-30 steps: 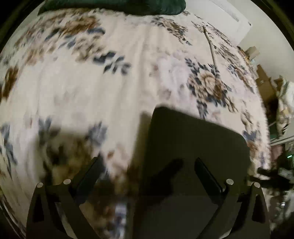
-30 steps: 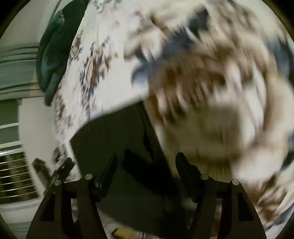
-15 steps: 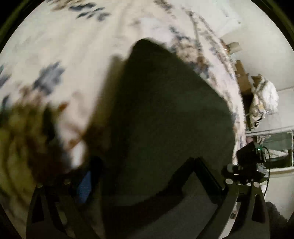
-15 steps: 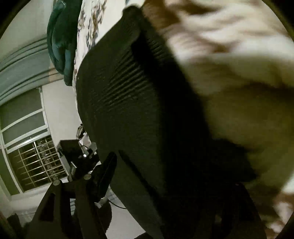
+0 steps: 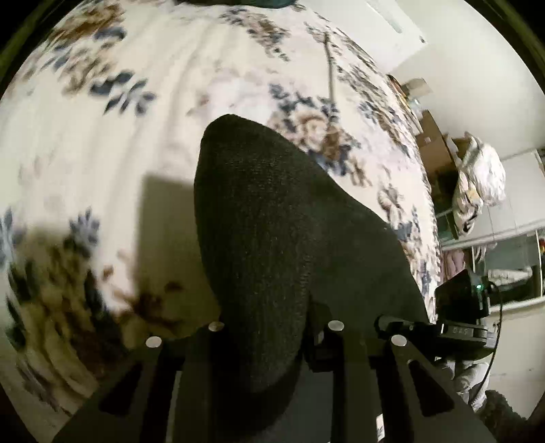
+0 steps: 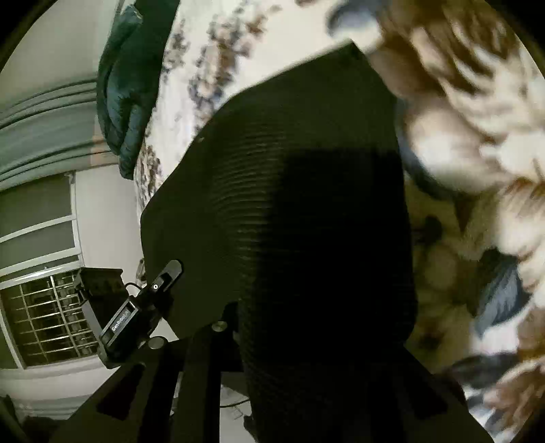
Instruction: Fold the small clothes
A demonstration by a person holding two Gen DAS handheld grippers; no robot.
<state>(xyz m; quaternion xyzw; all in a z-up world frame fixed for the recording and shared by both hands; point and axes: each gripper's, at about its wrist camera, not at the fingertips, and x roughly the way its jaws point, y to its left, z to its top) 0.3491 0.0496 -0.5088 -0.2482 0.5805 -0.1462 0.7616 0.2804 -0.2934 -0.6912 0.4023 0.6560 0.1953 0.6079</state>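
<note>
Surroundings, left camera: a floral bedspread (image 5: 143, 143) in cream, blue and brown fills most of the view. A dark green cushion (image 5: 238, 2) shows at the far edge. A thin stick-like object (image 5: 329, 71) lies on the spread beyond the garment. Off the bed to the right: a white bundle (image 5: 480, 180) on furniture, blurred, contents not identifiable.

Right camera: the same green cushion (image 6: 129, 88) at upper left, curtains (image 6: 41, 122) and a barred window (image 6: 44, 317) below them.

Obstruction: the black knit garment (image 5: 272, 231) blocks the centre of both views and hides my fingertips. In the right camera it shows a ribbed texture (image 6: 289, 211).

Pose: both of my grippers tilt down toward the bed. My left gripper (image 5: 269, 344) has just been closing; its jaws now pinch the near edge of the garment, cloth bunched between them. My right gripper (image 6: 306, 334) has likewise just been closing and pinches the same garment, its right finger lost in dark cloth. Each camera sees the other gripper's body at the frame edge.

Task item location: on the bedspread, near edge raised in both grips.

Writing: "GenRobot.AI" on the left gripper's body, read in the right camera.
</note>
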